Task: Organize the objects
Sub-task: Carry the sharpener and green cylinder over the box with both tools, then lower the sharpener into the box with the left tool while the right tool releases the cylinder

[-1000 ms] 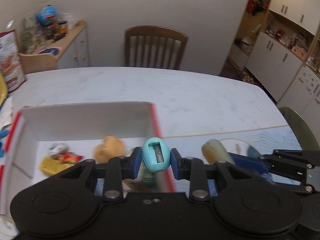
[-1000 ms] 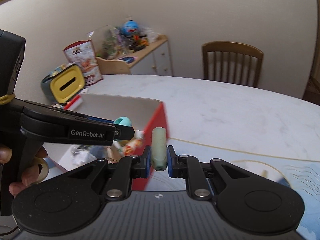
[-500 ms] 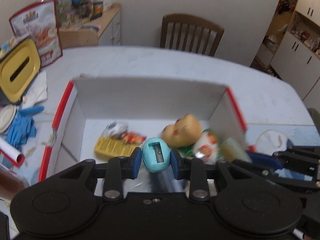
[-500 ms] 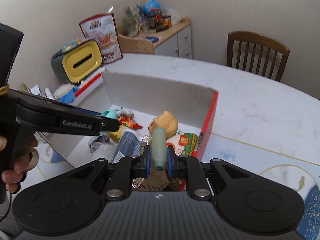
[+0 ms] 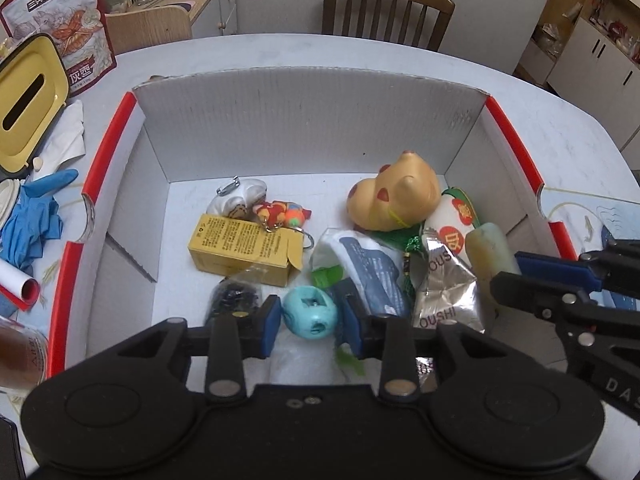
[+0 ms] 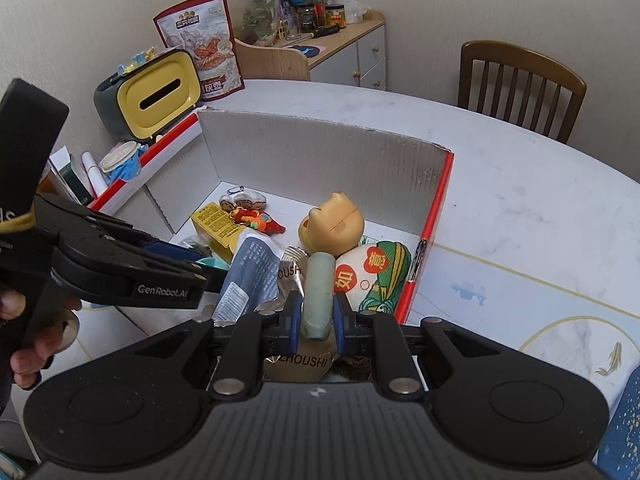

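left gripper (image 5: 310, 318) spread, teal pencil sharpener (image 5: 310, 317) loose between pads, over box (image 5: 304, 120) floor at 6 o'clock | right gripper (image 6: 316, 314) pinching pale green tube (image 6: 318, 294), long axis toward 12, above foil packet (image 5: 444, 288) at 4 o'clock | both over box

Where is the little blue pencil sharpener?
In the left wrist view, the pencil sharpener sits between the left tool's fingers, over the box, near the yellow carton.

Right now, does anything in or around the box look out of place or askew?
Mainly the teal sharpener: the left gripper has opened, and it sits tilted between the pads, apparently just released over the cardboard box. The right gripper holds the pale green tube.
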A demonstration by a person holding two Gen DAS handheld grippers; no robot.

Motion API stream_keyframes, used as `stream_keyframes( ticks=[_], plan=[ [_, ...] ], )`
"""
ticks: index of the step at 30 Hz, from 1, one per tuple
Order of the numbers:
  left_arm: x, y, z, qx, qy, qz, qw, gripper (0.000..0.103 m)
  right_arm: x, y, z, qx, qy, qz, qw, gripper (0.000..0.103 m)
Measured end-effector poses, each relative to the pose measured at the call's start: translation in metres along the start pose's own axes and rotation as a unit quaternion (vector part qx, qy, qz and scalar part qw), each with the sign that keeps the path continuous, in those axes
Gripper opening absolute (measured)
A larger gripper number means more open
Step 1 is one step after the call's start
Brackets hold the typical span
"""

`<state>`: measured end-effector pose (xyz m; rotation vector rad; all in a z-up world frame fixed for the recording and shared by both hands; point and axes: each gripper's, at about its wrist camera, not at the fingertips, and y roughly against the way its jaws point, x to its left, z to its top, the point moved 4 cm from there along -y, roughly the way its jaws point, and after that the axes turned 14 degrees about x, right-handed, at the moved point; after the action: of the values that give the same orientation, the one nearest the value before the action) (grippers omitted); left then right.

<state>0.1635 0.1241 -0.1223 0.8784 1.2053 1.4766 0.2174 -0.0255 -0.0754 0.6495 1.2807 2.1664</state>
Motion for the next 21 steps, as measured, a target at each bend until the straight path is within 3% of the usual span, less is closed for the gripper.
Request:
stream_keyframes(
  ticks=[3, 10, 13, 15, 19, 21],
  plan=[
    [-0.002, 0.004, 0.000, -0.006, -0.001, 0.000, 1.0000, 0.036, -0.002, 0.005, -0.001, -0.006, -0.004, 0.008, 1.000, 0.016],
    [-0.009, 0.028, -0.005, -0.047, -0.003, 0.006, 0.9989, 0.063, -0.003, 0.027, -0.002, -0.032, -0.006, 0.023, 0.999, 0.026],
    [-0.012, 0.041, -0.008, -0.068, -0.008, 0.007, 0.9976, 0.065, 0.000, 0.038, -0.004, -0.046, -0.002, 0.029, 0.999, 0.039],
    [-0.015, 0.050, -0.011, -0.083, -0.008, 0.008, 0.9965, 0.072, 0.002, 0.047, -0.005, -0.060, 0.002, 0.031, 0.998, 0.058],
    [-0.019, 0.066, -0.019, -0.110, -0.008, 0.012, 0.9939, 0.079, 0.007, 0.061, -0.009, -0.071, 0.011, 0.037, 0.997, 0.060],
    [-0.019, 0.074, -0.022, -0.122, -0.008, 0.014, 0.9923, 0.084, 0.008, 0.067, -0.011, -0.077, 0.014, 0.040, 0.996, 0.067]
  ],
)
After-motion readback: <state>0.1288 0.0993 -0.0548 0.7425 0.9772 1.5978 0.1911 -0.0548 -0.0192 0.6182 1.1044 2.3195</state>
